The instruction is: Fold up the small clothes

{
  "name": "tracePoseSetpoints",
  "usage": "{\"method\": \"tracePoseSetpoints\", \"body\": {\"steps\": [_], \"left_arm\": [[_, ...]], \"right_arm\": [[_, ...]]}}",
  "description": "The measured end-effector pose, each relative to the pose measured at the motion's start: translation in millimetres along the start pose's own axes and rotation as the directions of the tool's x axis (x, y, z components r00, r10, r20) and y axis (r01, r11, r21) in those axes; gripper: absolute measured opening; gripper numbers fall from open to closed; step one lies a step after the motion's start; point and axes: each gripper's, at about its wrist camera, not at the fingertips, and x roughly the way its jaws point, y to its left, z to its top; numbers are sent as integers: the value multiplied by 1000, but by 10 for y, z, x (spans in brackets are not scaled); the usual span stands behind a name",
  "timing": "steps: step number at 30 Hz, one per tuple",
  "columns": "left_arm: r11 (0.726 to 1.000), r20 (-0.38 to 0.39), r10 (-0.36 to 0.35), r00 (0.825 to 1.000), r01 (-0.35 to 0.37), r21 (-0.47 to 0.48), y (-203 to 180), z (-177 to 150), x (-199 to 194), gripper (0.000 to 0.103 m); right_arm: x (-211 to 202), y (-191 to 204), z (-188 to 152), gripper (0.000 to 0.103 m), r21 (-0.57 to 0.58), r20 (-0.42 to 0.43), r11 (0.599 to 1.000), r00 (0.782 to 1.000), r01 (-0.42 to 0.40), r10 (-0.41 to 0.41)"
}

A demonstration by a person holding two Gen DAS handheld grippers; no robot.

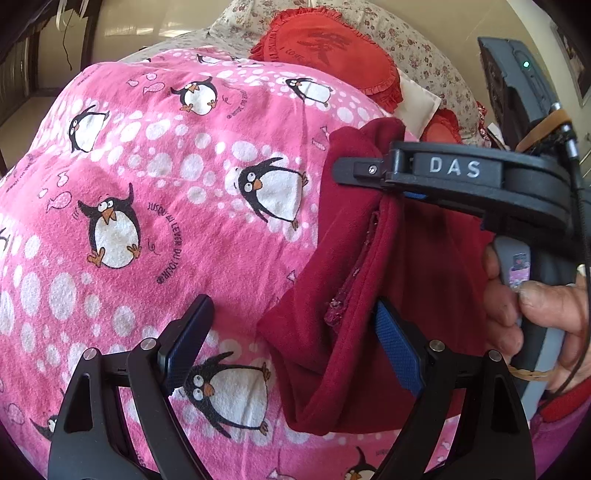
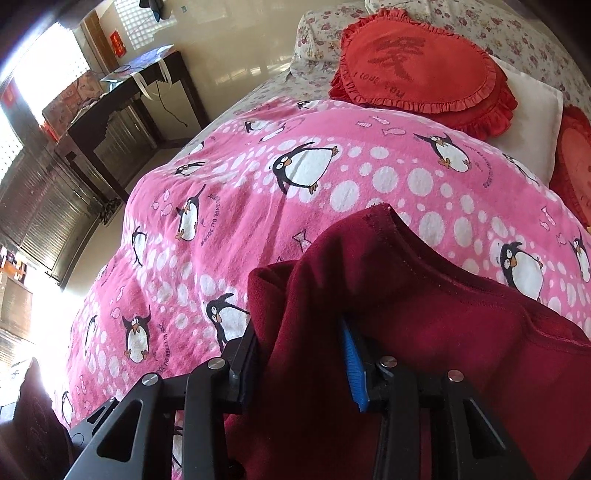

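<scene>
Right tongs (image 2: 299,354) clamped on dark red garment (image 2: 424,295), lifted off pink penguin blanket (image 2: 258,192). Left tongs (image 1: 291,347) apart, empty, garment edge just beside one pad.

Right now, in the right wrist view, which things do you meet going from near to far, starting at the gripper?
Right gripper closed on the dark red garment → pink penguin blanket → red ruffled cushion → floral bedding.

Left gripper (image 1: 291,343): black arms, silver screws, blue textured pads. Right gripper (image 2: 301,354): same, "DAS" on body, grey handle w/ black cable, rubber band; red sleeve (image 1: 565,400) behind handle.
</scene>
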Motion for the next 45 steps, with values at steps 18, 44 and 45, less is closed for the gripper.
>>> {"method": "tracePoseSetpoints", "body": {"steps": [18, 44, 45], "left_arm": [[992, -50, 53, 997, -47, 116, -291, 32, 292, 74], [910, 28, -53, 998, 37, 414, -2067, -40, -230, 31], [903, 22, -65, 998, 49, 427, -2161, -76, -208, 31]], "right_arm": [[-36, 1, -55, 38, 6, 45, 1000, 999, 0, 0], [-1599, -973, -525, 14, 127, 288, 988, 956, -86, 46], [-1674, -1095, -588, 14, 145, 298, 986, 954, -82, 35]]}}
